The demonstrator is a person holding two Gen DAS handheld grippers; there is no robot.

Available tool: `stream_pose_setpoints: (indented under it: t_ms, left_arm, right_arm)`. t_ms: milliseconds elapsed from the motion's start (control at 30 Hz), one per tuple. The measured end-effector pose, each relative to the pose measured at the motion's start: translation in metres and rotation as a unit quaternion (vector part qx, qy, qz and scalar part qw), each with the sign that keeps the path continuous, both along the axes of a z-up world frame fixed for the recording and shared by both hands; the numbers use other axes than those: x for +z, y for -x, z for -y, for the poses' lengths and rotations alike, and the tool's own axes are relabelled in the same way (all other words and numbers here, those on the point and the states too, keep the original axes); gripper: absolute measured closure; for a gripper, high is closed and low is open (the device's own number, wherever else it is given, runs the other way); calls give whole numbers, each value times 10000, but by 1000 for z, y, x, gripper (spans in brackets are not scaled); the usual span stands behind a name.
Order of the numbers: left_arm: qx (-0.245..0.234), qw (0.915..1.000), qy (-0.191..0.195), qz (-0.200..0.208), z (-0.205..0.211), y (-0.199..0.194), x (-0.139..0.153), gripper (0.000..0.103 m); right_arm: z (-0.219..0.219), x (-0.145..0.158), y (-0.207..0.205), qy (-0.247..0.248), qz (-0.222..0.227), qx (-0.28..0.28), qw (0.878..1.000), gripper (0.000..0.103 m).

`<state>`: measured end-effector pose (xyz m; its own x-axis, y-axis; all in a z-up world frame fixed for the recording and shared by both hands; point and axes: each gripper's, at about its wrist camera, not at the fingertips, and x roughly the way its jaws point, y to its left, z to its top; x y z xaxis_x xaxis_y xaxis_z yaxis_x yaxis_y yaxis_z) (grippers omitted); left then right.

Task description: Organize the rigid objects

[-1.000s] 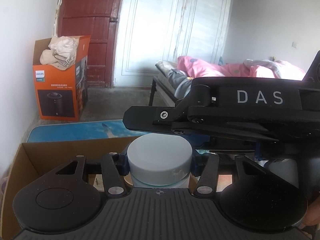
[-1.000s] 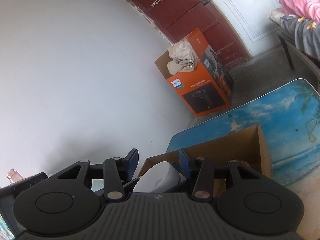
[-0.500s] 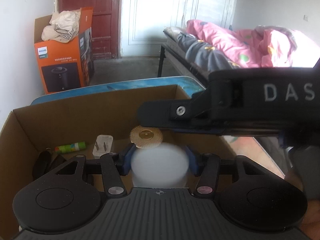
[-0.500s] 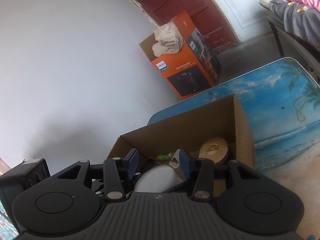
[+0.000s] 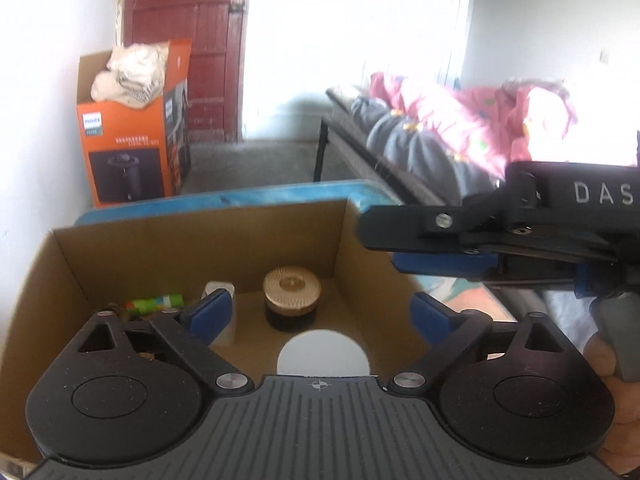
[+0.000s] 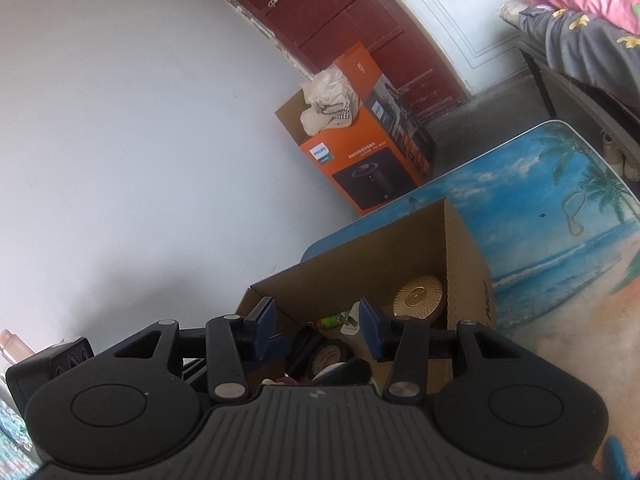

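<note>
White round container (image 5: 322, 353) sat low in the cardboard box (image 5: 192, 240), just under my left tool (image 5: 322, 312), whose blue pads (image 5: 211, 314) were swinging apart with nothing pressed between them; the container lay free in the gap below. I judged this to be the release step of the sorting: one rigid item dropped into the box, and the next move called for lifting the left tool straight out without clipping the box wall, then going for another item. Just past the container stood a dark jar with a gold ribbed lid (image 5: 292, 286), and to its left a small pale plastic piece (image 5: 218, 288) and a green tube (image 5: 154, 304) on the box floor. My right tool (image 6: 318, 330) hung over the near end of the same box, its jaws part-way apart; I could see a roll of dark tape (image 6: 330, 356) and other dark clutter below them, but no pad touching anything. From the left camera that right tool crossed the upper right of the view. The box rested on the bench (image 6: 560, 208) with its beach print. Farther off stood an orange carton (image 5: 128, 148) stuffed with cloth, a red door (image 5: 188, 40) and a bed with pink bedding (image 5: 460, 112). A second earlier the left pads had pinched the white container above the box rim; half a second earlier it was lower inside, still clamped.
</note>
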<state>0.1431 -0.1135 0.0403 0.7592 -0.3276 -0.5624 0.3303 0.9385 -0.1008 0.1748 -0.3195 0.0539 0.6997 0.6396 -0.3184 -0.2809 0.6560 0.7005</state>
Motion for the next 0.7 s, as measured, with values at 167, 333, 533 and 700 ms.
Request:
stream_pose_setpoints:
  t_ms: [167, 333, 533, 700]
  left_arm:
    - [-38, 9996, 223, 189, -11, 22, 17, 0]
    - [80, 9992, 375, 129, -22, 45, 25, 0]
    - [335, 9993, 160, 64, -27, 63, 27, 0]
    - [496, 9985, -178, 128, -29, 74, 28, 0]
  right_arm:
    - [14, 16, 33, -262, 221, -220, 9992, 48]
    - [25, 25, 70, -311, 379, -454, 9978, 38]
    - [22, 24, 99, -53, 308, -627, 9975, 29]
    - [13, 24, 114, 327, 244, -690, 9968, 22]
